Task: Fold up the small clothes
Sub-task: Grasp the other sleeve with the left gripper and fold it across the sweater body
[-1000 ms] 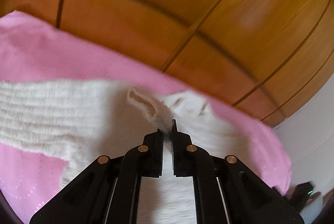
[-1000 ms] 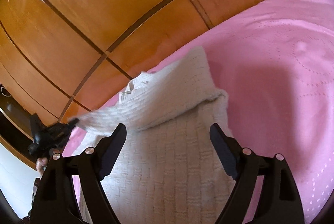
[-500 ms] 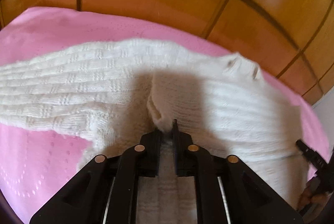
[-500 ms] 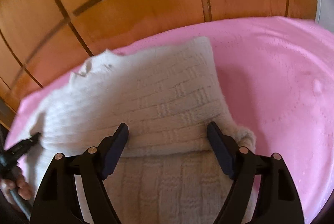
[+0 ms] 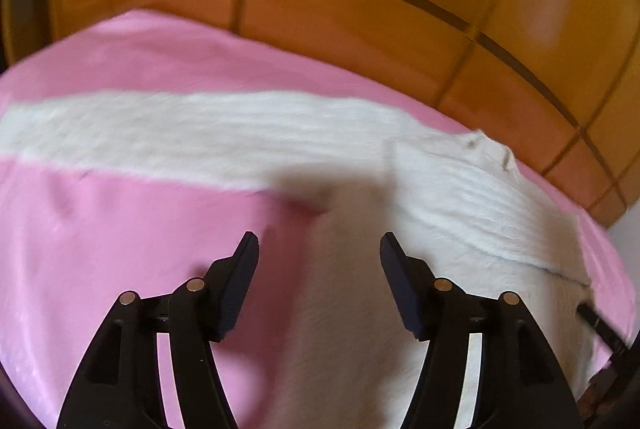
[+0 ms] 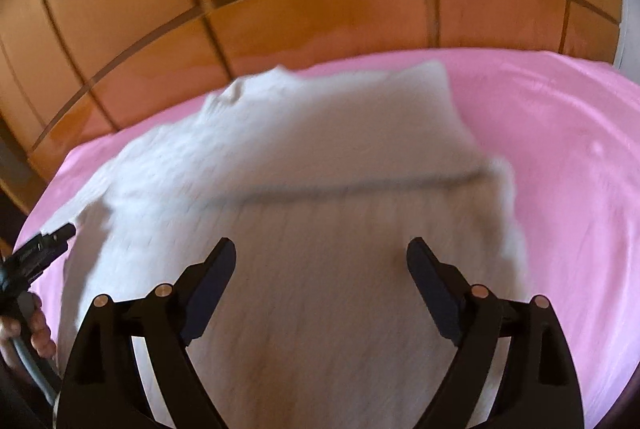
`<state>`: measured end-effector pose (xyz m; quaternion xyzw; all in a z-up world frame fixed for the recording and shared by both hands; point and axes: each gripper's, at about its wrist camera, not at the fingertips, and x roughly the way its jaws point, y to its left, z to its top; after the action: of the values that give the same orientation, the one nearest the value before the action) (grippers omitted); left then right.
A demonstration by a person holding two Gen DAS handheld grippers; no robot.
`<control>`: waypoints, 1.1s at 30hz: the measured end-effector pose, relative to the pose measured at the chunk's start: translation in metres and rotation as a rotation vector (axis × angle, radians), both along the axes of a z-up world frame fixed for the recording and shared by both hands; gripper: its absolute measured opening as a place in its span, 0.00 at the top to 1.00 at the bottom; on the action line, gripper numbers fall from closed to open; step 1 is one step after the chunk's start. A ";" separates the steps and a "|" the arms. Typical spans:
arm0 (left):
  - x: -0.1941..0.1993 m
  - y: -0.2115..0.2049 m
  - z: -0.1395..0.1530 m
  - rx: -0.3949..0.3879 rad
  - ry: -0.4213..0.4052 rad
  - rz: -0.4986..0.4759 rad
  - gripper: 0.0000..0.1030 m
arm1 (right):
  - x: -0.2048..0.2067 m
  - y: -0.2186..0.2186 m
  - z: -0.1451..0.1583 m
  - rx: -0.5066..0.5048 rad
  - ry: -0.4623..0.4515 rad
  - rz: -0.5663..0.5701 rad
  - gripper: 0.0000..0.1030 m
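Note:
A white knit sweater point(image 5: 420, 189) lies flat on the pink bedspread point(image 5: 120, 237), with one sleeve point(image 5: 160, 137) stretched out to the left. My left gripper point(image 5: 318, 241) hovers over the sweater's left edge; its jaws are opening and nothing is between them. In the right wrist view the other sleeve point(image 6: 340, 133) lies folded across the sweater's point(image 6: 320, 309) upper body. My right gripper point(image 6: 321, 245) hangs above the sweater's body, its jaws wide and still opening, holding nothing. The left gripper's tip point(image 6: 44, 249) and a hand point(image 6: 36, 325) show at that view's left edge.
A wooden panelled wall point(image 5: 360, 9) rises just behind the bed's far edge. A strip of white wall point(image 6: 628, 29) shows at the far right. Bare pink bedspread point(image 6: 560, 169) spreads to the right of the sweater.
My left gripper has let go of the pinch of knit fabric, opened, and moved left and back to the sweater's edge. The right gripper has drawn back and levelled over the body.

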<state>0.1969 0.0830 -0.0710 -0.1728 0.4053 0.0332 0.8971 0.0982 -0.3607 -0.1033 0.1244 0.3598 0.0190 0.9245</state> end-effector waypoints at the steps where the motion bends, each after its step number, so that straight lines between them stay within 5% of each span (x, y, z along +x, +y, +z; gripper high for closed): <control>1: -0.007 0.012 -0.001 -0.015 0.002 0.030 0.40 | -0.008 0.007 -0.003 -0.010 -0.005 0.011 0.14; 6: -0.045 0.102 -0.013 -0.155 0.046 0.250 0.40 | -0.022 0.036 -0.018 -0.089 -0.008 0.039 0.08; 9: -0.060 0.149 -0.017 -0.252 0.041 0.354 0.51 | -0.025 0.048 -0.028 -0.166 -0.027 0.036 0.05; 18: -0.076 0.274 -0.024 -0.486 -0.032 0.650 0.54 | -0.022 0.047 -0.030 -0.154 -0.034 0.031 0.03; 20: -0.069 0.286 -0.023 -0.488 -0.043 0.683 0.54 | -0.021 0.048 -0.031 -0.162 -0.032 0.029 0.03; 21: -0.063 0.294 -0.022 -0.481 -0.048 0.686 0.56 | -0.021 0.048 -0.031 -0.164 -0.032 0.028 0.03; 22: -0.057 0.298 -0.023 -0.479 -0.047 0.687 0.73 | -0.021 0.048 -0.031 -0.165 -0.034 0.026 0.03; 25: -0.037 0.307 -0.029 -0.458 -0.023 0.693 0.94 | -0.021 0.050 -0.031 -0.172 -0.031 0.023 0.03; 29: -0.030 0.288 -0.004 -0.396 -0.072 0.614 0.95 | -0.021 0.050 -0.032 -0.171 -0.032 0.022 0.03; 33: -0.020 0.225 0.035 -0.292 -0.155 0.425 0.95 | -0.021 0.051 -0.032 -0.168 -0.035 0.021 0.03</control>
<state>0.1770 0.3077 -0.0357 -0.3838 0.2904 0.1487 0.8639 0.0769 -0.3102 -0.1358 0.0421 0.3454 0.0003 0.9375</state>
